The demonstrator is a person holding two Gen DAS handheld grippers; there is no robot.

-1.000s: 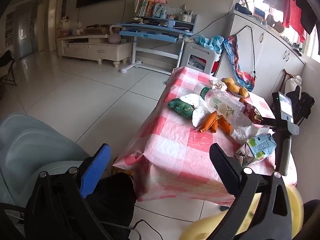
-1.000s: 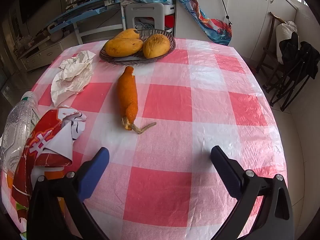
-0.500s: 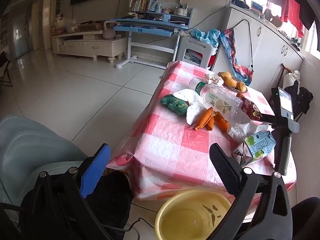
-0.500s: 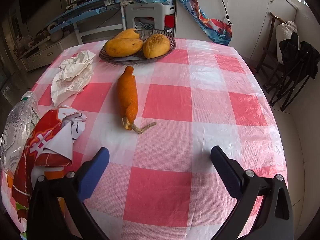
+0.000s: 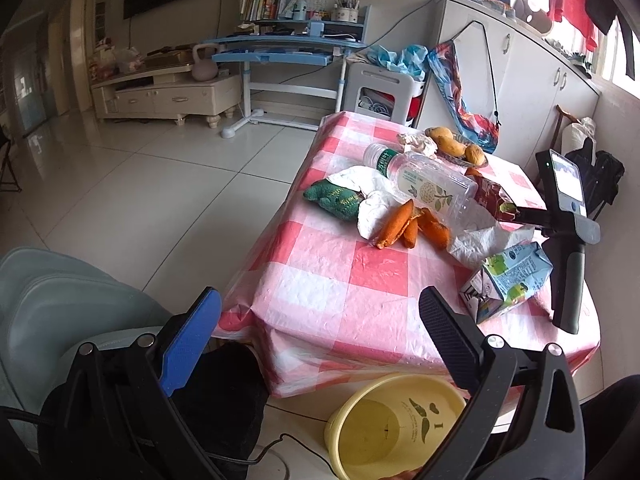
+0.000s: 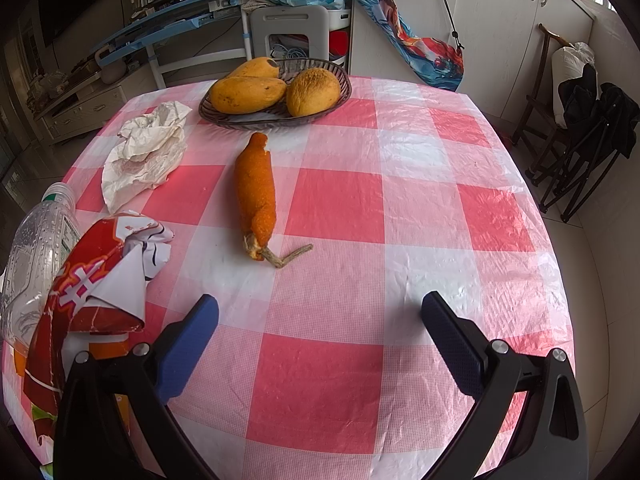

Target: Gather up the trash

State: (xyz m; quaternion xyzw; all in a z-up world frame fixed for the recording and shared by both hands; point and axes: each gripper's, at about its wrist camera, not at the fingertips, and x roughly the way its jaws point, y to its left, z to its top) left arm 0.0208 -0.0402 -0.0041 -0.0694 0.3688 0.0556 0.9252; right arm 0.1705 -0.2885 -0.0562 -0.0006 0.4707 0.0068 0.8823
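Left tongs (image 5: 318, 322) wide and empty at lower frame, yellow bin (image 5: 394, 426) on the floor beneath them, right tongs (image 6: 320, 326) wide and empty over checked surface (image 6: 340, 208), orange peel (image 6: 256, 190) mid-frame, crumpled tissue (image 6: 146, 148) upper left, fruit basket (image 6: 276, 92) at top.

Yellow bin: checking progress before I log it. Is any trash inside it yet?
No. The yellow bin on the floor shows only its bare, printed inside, with no trash in it.
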